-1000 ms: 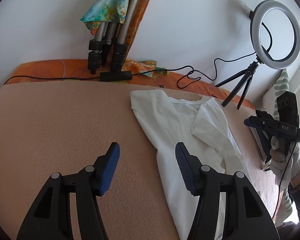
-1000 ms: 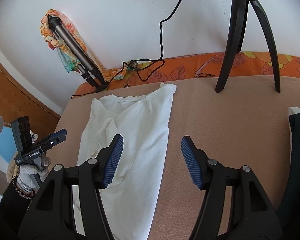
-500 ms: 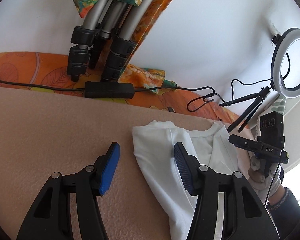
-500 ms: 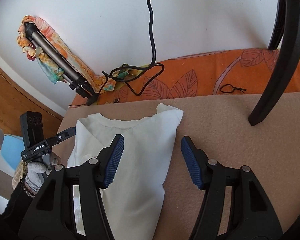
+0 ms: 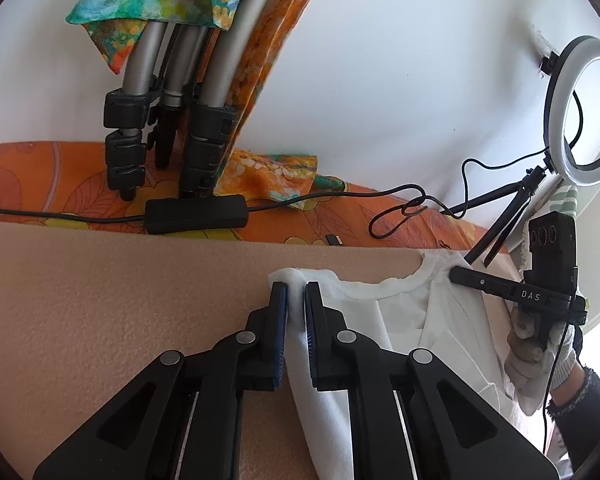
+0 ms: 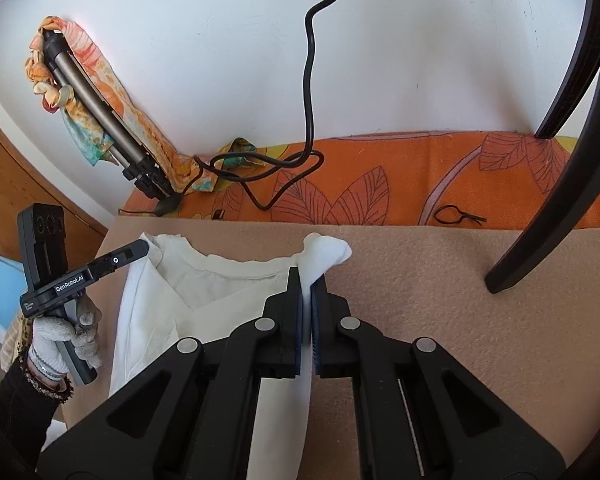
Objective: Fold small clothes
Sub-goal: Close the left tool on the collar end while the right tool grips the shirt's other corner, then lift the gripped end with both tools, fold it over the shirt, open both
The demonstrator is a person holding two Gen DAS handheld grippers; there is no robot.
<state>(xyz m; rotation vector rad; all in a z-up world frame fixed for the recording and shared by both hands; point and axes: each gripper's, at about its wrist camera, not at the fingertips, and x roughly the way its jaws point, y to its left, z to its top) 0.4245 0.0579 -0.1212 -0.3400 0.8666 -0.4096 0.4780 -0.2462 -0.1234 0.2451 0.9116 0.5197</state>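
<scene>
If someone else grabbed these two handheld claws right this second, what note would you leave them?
Left claw: closing on the shirt's corner beside the collar, cloth between its pads.
Right claw: shut on the opposite collar-end corner.
Shirt: white, lying on the tan blanket, collar toward the wall; one side looks folded inward.
Done: both collar-end corners taken.
Left: the fold itself. Probably lift both corners together and carry them toward the bottom edge, which is out of view.
</scene>
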